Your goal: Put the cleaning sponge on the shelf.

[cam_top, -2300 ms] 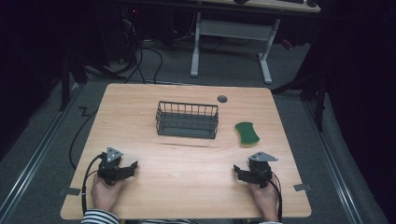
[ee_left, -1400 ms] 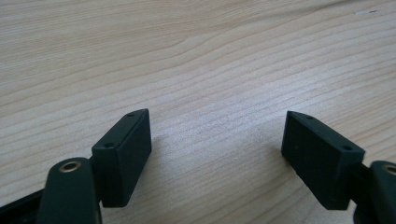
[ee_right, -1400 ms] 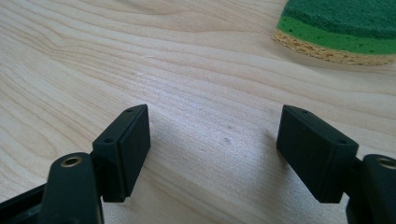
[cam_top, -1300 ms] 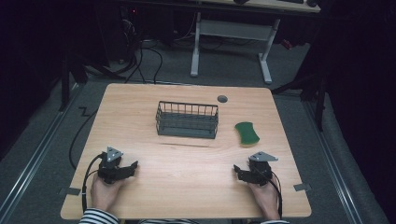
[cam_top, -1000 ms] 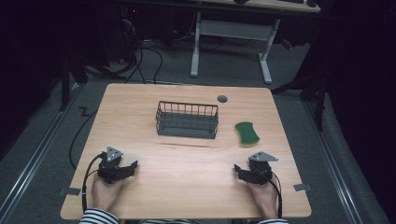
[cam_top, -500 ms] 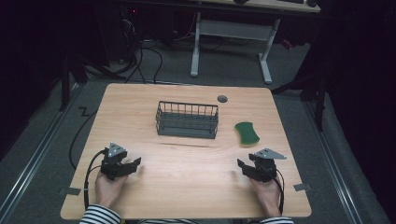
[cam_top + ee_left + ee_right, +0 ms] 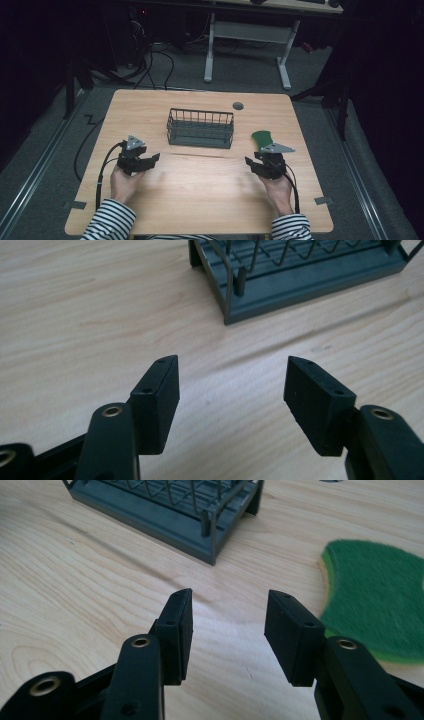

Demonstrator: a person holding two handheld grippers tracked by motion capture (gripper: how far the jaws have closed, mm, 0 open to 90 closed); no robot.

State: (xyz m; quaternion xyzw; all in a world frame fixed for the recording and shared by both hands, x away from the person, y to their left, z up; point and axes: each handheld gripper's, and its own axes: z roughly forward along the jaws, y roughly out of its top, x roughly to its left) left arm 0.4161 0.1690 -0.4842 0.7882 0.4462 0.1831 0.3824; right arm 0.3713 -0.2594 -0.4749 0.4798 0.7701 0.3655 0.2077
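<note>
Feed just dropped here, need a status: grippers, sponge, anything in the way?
Left gripper and right gripper empty, jaws apart, just been closing. Green sponge flat on table, beside right gripper. Wire basket mid-table, off the path.

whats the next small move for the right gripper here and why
Probably ease the right gripper forward and toward the green sponge. Its jaws have just been closing with nothing between them, and the sponge lies flat on the table just ahead, beside the wire basket.

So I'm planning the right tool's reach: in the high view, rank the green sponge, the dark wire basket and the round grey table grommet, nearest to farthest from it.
1. Green sponge: just beyond the right tool, slightly to its right.
2. Dark wire basket: farther in, at the table's middle, to its left.
3. Round grey table grommet: near the far edge, behind the basket.
</note>
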